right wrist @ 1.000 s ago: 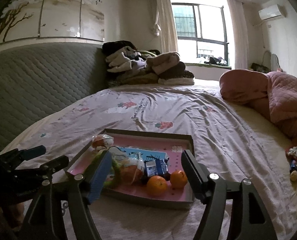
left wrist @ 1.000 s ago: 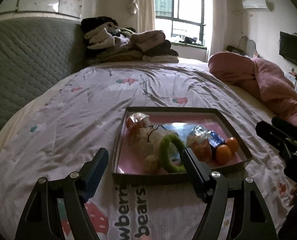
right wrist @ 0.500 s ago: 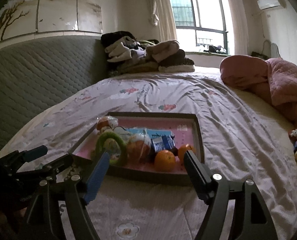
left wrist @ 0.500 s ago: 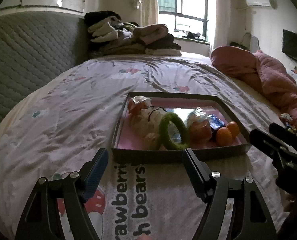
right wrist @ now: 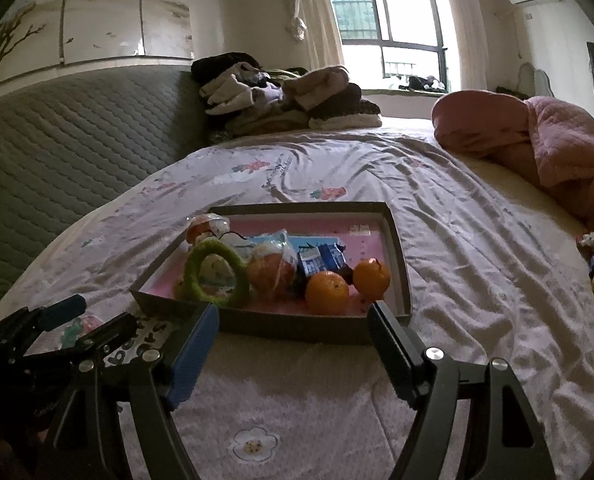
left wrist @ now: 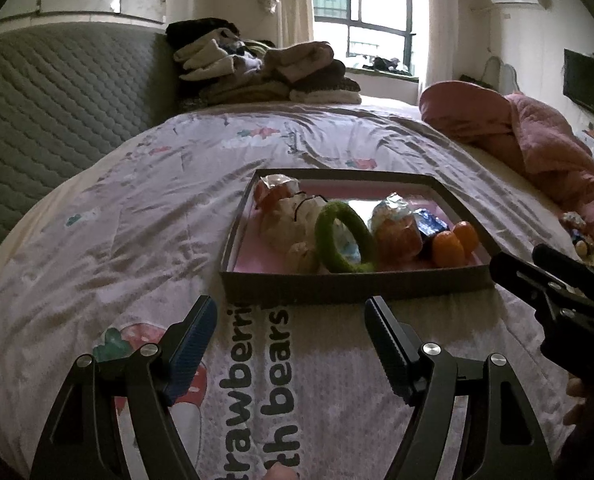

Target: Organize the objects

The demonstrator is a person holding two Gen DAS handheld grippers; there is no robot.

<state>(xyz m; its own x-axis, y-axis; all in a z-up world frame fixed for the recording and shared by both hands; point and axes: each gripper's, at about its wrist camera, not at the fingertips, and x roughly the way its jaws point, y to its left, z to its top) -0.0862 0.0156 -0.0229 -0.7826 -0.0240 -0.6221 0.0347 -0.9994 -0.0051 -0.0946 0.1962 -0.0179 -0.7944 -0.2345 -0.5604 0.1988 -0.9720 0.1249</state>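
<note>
Shallow box [right wrist: 281, 326] just ahead of right claw [right wrist: 293, 320], jaws apart

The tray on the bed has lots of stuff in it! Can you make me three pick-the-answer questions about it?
1. Where do the loose oranges lie in the tray?
A. near corner, by the right gripper
B. far left corner
C. outside it

2. What colour is the fuzzy ring?
A. red
B. green
C. blue

3. How is the left gripper?
A. shut on the ring
B. holding an orange
C. open, empty

Answers: 1 A, they sit beside the near right wall. 2 B, its fuzz is green. 3 C, only bedsheet shows between its fingers.
</note>
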